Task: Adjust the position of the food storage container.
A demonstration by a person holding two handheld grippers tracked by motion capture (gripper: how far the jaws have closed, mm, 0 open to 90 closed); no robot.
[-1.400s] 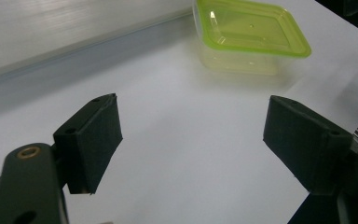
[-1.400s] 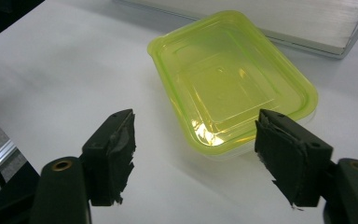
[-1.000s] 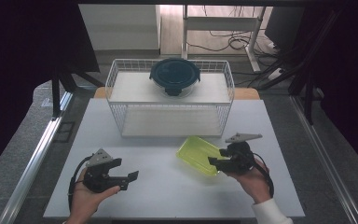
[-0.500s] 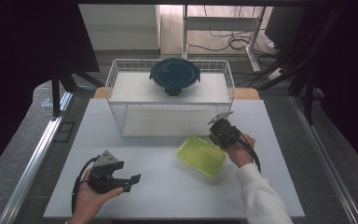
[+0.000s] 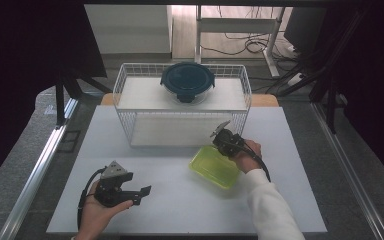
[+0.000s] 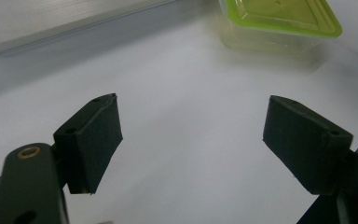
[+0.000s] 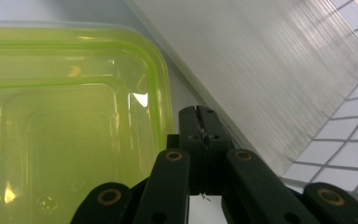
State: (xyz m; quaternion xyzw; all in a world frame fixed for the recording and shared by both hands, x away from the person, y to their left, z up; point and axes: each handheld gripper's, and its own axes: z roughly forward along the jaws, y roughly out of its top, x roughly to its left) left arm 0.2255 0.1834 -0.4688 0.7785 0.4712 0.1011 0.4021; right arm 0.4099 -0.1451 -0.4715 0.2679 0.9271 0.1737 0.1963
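— Two grippers are seen: at near left the left gripper (image 5: 145, 190) is held idle, jaws wide apart.
— Right of centre, the right gripper (image 7: 199, 122), jaws pressed together on nothing, is set against the green container's (image 5: 214, 166) far rim.
— A slow, level push is advised, so tipping is avoided.

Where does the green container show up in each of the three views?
High view: green container right of centre on the table, beside the right gripper.
Left gripper view: top right, beyond the open jaws.
Right gripper view: left half, beside the shut jaws.
Shared landmark: the wire basket.
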